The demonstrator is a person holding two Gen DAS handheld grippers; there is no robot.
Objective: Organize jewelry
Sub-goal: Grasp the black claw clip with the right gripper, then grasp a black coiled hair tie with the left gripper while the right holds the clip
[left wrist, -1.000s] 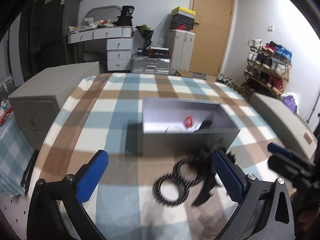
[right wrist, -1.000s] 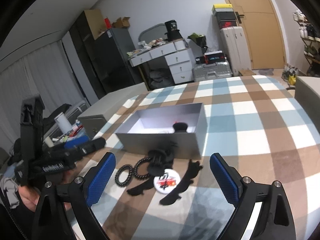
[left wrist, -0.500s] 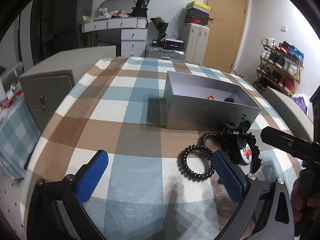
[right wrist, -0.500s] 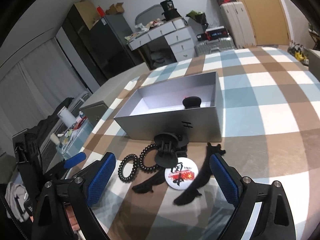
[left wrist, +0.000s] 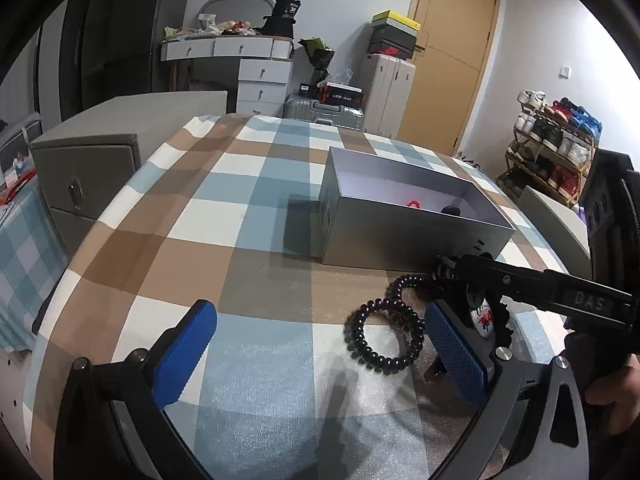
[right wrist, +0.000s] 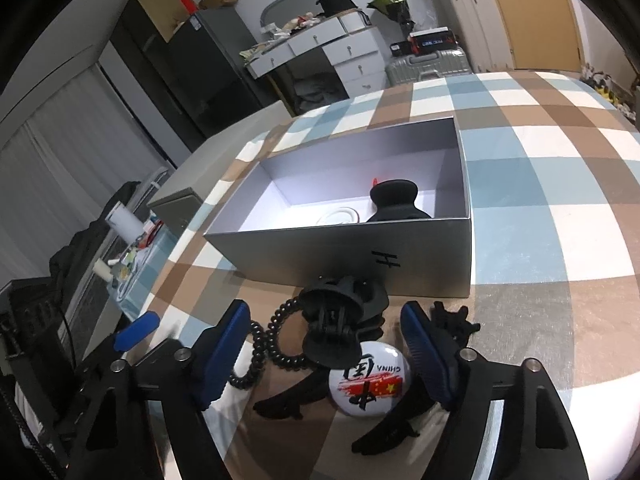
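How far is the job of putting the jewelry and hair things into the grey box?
Done: the grey box already holds a black claw clip, something red and a clear ring.
In hand: the right gripper is closing around a black claw clip outside the box; its pads do not touch it yet. The left gripper hangs open, empty.
Left: the coil hair ties, the round badge and more black clips.

Probably a bedroom; shoe rack (left wrist: 556,148); dresser (left wrist: 240,60); suitcases (left wrist: 324,110).

Both grippers, the left gripper (left wrist: 320,354) and the right gripper (right wrist: 326,350), are built of black frames with silver screws. Textured blue pads (right wrist: 424,350) are fitted inside. "DAS" is printed on one.
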